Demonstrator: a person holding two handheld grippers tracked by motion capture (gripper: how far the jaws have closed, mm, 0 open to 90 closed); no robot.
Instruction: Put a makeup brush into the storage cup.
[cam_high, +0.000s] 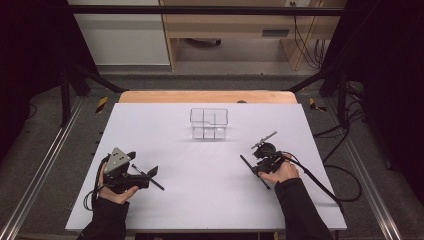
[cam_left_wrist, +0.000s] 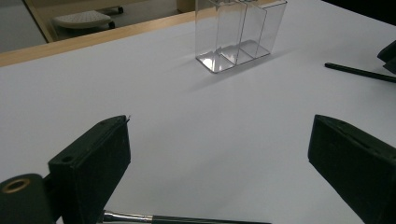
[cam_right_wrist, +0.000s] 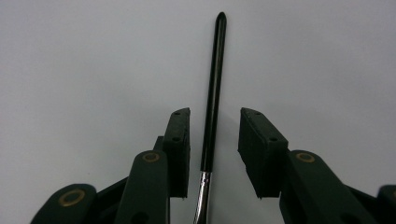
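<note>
Right gripper (cam_right_wrist: 214, 154), jaws part-spread astride the black brush (cam_right_wrist: 212, 98) lying flat on the white table (cam_high: 200, 190) with its tip toward 12 o'clock, should centre and pinch the handle squarely, while the left gripper (cam_left_wrist: 219, 163) hovers wide open

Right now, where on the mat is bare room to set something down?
The widest bare patch lies mid-mat, between the left claw, the right claw and the clear box. Both far corners beside the box are free too. It is crowded only at each claw, where a brush and another brush lie.
</note>
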